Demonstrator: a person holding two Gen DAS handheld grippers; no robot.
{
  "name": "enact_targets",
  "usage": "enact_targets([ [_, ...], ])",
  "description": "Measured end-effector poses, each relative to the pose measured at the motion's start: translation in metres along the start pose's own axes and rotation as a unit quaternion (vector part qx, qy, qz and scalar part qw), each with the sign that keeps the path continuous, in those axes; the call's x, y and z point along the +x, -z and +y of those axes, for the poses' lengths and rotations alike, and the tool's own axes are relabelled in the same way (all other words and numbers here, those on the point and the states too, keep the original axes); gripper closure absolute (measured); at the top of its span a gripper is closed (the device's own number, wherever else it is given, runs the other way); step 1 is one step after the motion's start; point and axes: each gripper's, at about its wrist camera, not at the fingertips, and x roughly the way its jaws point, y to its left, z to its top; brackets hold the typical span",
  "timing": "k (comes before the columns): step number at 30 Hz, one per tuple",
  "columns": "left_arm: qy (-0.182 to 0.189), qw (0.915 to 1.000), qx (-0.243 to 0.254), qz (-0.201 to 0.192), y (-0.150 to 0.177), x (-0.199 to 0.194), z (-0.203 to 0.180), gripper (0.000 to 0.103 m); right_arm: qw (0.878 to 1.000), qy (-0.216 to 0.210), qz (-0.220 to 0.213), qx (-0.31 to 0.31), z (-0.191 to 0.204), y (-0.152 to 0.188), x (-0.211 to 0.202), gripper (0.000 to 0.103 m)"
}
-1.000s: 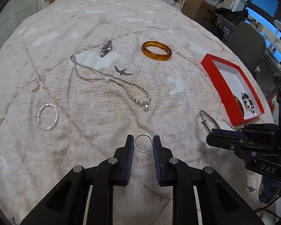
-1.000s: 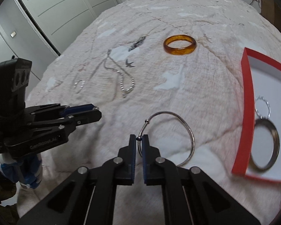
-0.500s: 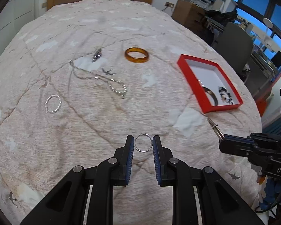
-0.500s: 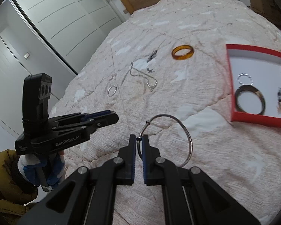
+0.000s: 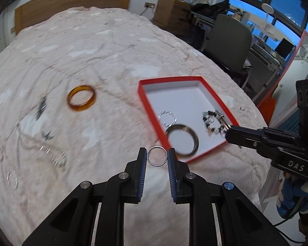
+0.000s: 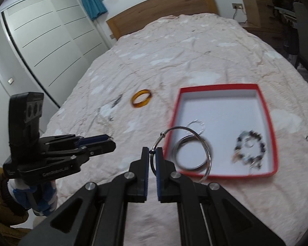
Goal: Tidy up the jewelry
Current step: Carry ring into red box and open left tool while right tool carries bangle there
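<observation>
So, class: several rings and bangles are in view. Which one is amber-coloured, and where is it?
The amber bangle lying alone on the bedspread, left of the red box. The other rings are silvery or dark metal, in the box or held by grippers.

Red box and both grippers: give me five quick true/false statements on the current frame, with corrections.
1. The left gripper holds a small silver ring between its pads. True.
2. The right gripper is open and holds nothing. False: it is shut on a large thin wire hoop.
3. The red box holds nothing. False: a dark bangle, a beaded bracelet and a thin silver ring are inside.
4. The amber bangle lies on the bedspread, outside the box. True.
5. The amber bangle lies to the right of the box in the left wrist view. False: it lies to its left.
</observation>
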Motion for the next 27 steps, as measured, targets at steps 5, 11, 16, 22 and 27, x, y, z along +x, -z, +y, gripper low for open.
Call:
enact_targets([
  [5, 0.005, 0.9998, 0.013, 0.011, -0.042, 0.054, -0.017, 0.083, 0.999, 0.037, 0.01, 0.0, -0.049, -0.033, 0.027, 0.098],
  [11, 0.0, 0.9993, 0.024, 0.027, -0.08, 0.116, -0.031, 0.083, 0.996, 0.07, 0.044, -0.018, -0.091, -0.056, 0.058, 0.097],
  [16, -0.015, 0.9987, 0.018, 0.044, -0.093, 0.157, -0.027, 0.083, 0.992, 0.091, 0.082, -0.028, -0.119, -0.064, 0.084, 0.097],
  [22, -0.029, 0.9976, 0.011, 0.062, -0.092, 0.184, -0.021, 0.083, 0.989, 0.096, 0.104, -0.04, -0.129, -0.067, 0.099, 0.097],
  [27, -0.049, 0.9966, 0.02, 0.063, -0.09, 0.193, -0.024, 0.083, 0.984, 0.109, 0.132, -0.056, -0.128, -0.063, 0.112, 0.097],
])
